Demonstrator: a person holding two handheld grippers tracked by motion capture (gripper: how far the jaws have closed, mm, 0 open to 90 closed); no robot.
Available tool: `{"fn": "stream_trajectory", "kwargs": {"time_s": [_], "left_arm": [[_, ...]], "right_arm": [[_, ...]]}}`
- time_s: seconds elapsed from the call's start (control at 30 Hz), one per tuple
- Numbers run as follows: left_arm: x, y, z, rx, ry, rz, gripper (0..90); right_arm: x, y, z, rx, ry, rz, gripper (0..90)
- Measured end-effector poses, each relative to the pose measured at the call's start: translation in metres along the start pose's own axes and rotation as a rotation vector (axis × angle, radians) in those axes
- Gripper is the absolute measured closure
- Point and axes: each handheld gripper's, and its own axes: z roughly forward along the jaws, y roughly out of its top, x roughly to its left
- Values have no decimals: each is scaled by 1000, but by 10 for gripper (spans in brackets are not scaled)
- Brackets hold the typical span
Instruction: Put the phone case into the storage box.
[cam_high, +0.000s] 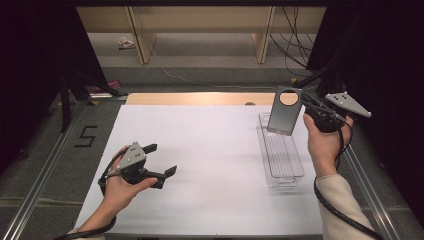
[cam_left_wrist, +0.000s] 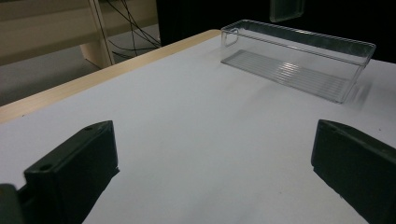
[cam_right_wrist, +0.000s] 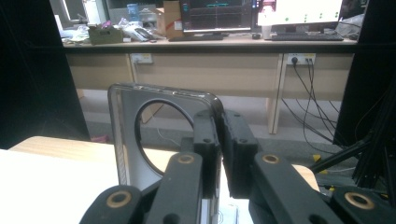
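Observation:
A grey phone case (cam_high: 285, 114) with a round camera hole hangs upright above the far end of a clear plastic tray (cam_high: 281, 152). My right gripper (cam_high: 306, 106) is shut on the case's right edge. In the right gripper view the case (cam_right_wrist: 161, 135) stands just ahead with the black fingers (cam_right_wrist: 233, 144) pinched on its side wall. At the left, near the table's front, my left gripper (cam_high: 161, 160) rests on the white table (cam_high: 200, 150), open, with nothing between its jaws. The left gripper view has the tray (cam_left_wrist: 299, 58) ahead at the right and the case's lower edge (cam_left_wrist: 286, 9) above it.
The tray is long, narrow and has nothing in it, lying on the right part of the white surface. A wooden strip (cam_high: 200, 98) runs along the table's far edge. Metal rails (cam_high: 45, 165) flank the table. Cables (cam_high: 295, 45) and stands lie on the floor beyond.

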Motion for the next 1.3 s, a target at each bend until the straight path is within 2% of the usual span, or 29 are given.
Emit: {"fn": "stream_trajectory", "kwargs": {"time_s": [1.3], "left_arm": [[1,0,0,2,2,3,0]], "right_arm": [[-3,1,11,3,-14,-20,853]]}}
